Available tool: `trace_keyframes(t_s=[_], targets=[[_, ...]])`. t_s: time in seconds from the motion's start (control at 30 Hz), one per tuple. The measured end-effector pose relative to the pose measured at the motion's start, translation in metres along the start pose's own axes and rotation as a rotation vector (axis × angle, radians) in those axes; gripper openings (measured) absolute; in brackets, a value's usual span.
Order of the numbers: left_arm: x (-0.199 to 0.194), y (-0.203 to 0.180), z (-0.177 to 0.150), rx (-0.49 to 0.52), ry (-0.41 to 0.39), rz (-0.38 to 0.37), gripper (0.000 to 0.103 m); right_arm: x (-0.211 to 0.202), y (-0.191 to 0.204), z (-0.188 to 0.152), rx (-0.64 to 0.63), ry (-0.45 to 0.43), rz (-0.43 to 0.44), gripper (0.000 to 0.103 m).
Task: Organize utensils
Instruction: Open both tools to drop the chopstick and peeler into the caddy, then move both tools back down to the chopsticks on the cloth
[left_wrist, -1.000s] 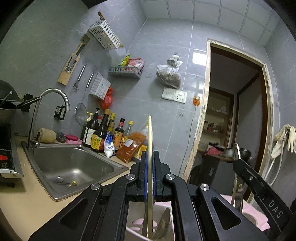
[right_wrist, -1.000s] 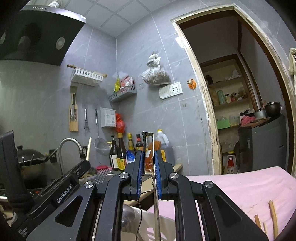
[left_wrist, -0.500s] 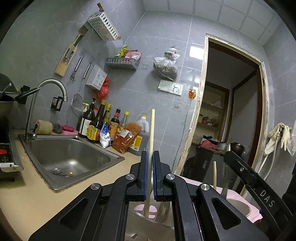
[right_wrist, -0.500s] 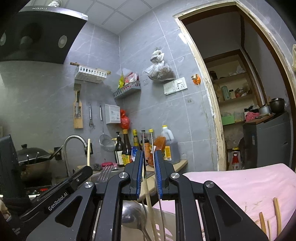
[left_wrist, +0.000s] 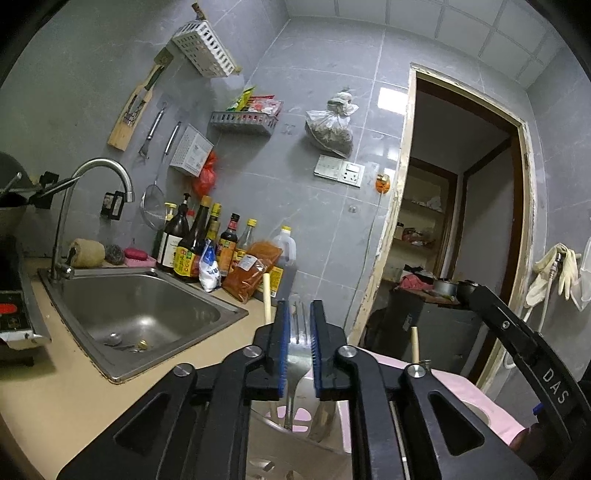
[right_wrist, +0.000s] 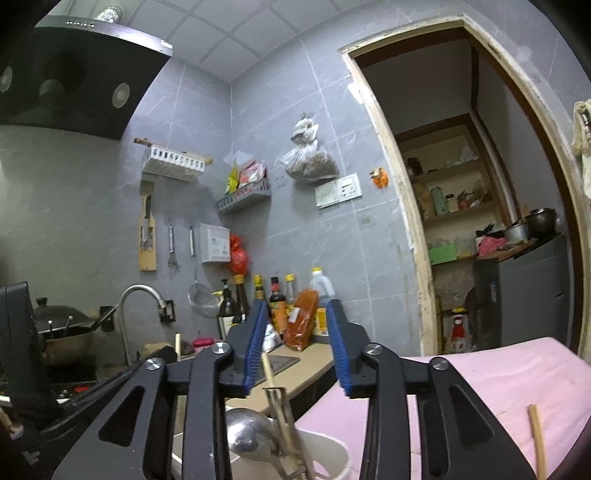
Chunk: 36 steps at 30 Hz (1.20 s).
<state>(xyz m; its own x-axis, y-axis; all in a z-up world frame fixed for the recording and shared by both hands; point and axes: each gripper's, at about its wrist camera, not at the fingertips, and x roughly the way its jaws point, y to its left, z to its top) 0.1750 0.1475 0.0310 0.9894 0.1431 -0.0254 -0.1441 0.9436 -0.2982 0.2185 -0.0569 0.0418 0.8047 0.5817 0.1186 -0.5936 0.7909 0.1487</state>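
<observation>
We see a sink on our left with a curved tap over it, and a row of sauce bottles stands by the wall behind it. An open doorway is on the right.

Below both grippers sits a white holder on a pink cloth. In it we count one spoon, one fork, a metal tool and three chopsticks. One more chopstick lies on the cloth, well apart from the holder.

Our left gripper has its jaws a little apart, with the fork between them but not pinched. Our right gripper is spread wide and holds nothing. It hangs over the holder, just beside the tall sticks. The cloth to the right has lots of room.
</observation>
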Motion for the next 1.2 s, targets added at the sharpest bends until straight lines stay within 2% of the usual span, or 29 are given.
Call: trace_keyframes(t_s=[0.03, 0.1, 0.2, 0.27, 0.37, 0.5, 0.53, 0.6, 0.67, 0.9, 1.03, 1.2], targets=[[-0.001, -0.001, 0.0, 0.006, 0.006, -0.001, 0.018, -0.001, -0.001, 0.001, -0.001, 0.0, -0.008, 0.042], [-0.003, -0.002, 0.001, 0.017, 0.015, -0.011, 0.031, -0.005, -0.003, 0.002, -0.003, 0.004, -0.032, 0.048], [-0.008, -0.008, 0.003, 0.041, 0.023, -0.029, 0.036, -0.011, -0.005, 0.004, -0.017, 0.028, -0.082, 0.053], [-0.011, -0.014, 0.005, 0.065, 0.04, -0.042, 0.041, -0.017, -0.01, 0.006, -0.012, 0.048, -0.108, 0.069], [-0.016, -0.02, 0.007, 0.073, 0.07, -0.077, 0.055, -0.03, -0.023, 0.008, 0.011, 0.077, -0.146, 0.077], [-0.023, -0.035, 0.009, 0.087, 0.122, -0.133, 0.065, -0.055, -0.045, 0.013, 0.037, 0.123, -0.207, 0.085], [-0.025, -0.041, 0.008, 0.097, 0.14, -0.156, 0.067, -0.061, -0.05, 0.015, 0.042, 0.131, -0.22, 0.088], [-0.029, -0.052, 0.006, 0.11, 0.168, -0.201, 0.078, -0.076, -0.061, 0.018, 0.043, 0.152, -0.242, 0.095], [-0.031, -0.062, 0.004, 0.118, 0.193, -0.239, 0.083, -0.091, -0.071, 0.021, 0.029, 0.161, -0.265, 0.102], [-0.035, -0.109, -0.021, 0.204, 0.322, -0.365, 0.088, -0.138, -0.102, 0.035, -0.055, 0.222, -0.334, 0.103], [-0.028, -0.136, -0.044, 0.256, 0.426, -0.431, 0.088, -0.159, -0.12, 0.038, -0.095, 0.261, -0.37, 0.103], [-0.015, -0.163, -0.07, 0.299, 0.562, -0.461, 0.088, -0.169, -0.145, 0.03, -0.094, 0.359, -0.38, 0.103]])
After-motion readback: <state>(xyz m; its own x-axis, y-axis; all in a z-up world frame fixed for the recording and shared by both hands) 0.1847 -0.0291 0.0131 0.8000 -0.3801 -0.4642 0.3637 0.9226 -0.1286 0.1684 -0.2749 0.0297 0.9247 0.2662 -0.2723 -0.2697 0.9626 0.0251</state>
